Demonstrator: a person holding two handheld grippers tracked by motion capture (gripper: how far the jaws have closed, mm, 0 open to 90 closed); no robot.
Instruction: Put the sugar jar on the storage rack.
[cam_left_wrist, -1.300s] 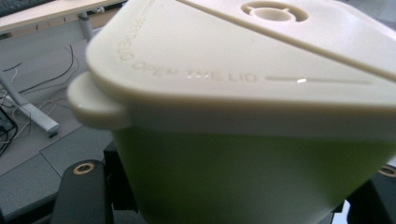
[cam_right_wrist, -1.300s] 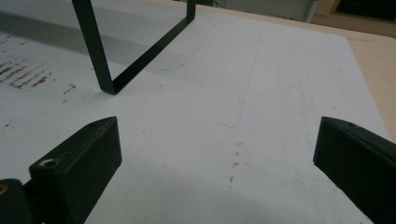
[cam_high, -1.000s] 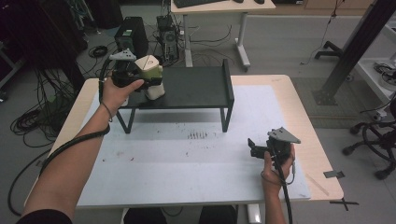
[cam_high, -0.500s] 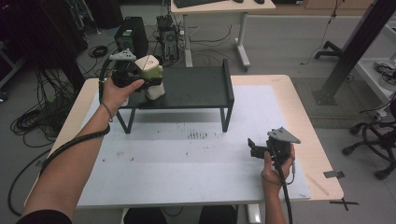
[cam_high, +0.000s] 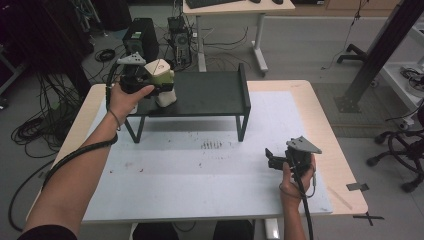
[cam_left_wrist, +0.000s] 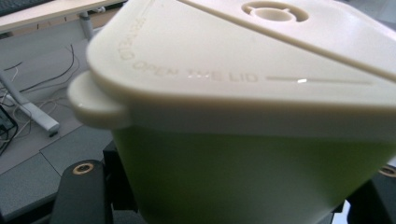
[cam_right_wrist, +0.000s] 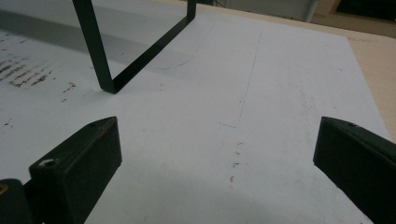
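Nothing has moved: left gripper (cam_high: 150, 85) stays clamped on the green container (cam_high: 161, 80) over the black shelf's (cam_high: 210, 95) left end, while right gripper (cam_high: 274, 159) hovers wide open, empty, near the table's (cam_high: 320, 107) right edge.

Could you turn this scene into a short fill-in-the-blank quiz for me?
1. The left gripper is shut on a green plastic container with a ____ lid.
2. The container is held above the black metal ____.
3. The right gripper has its jaws ____, with nothing between them.
4. The shelf stands on a white sheet covering the wooden ____.

Missing words: cream; shelf; open; table
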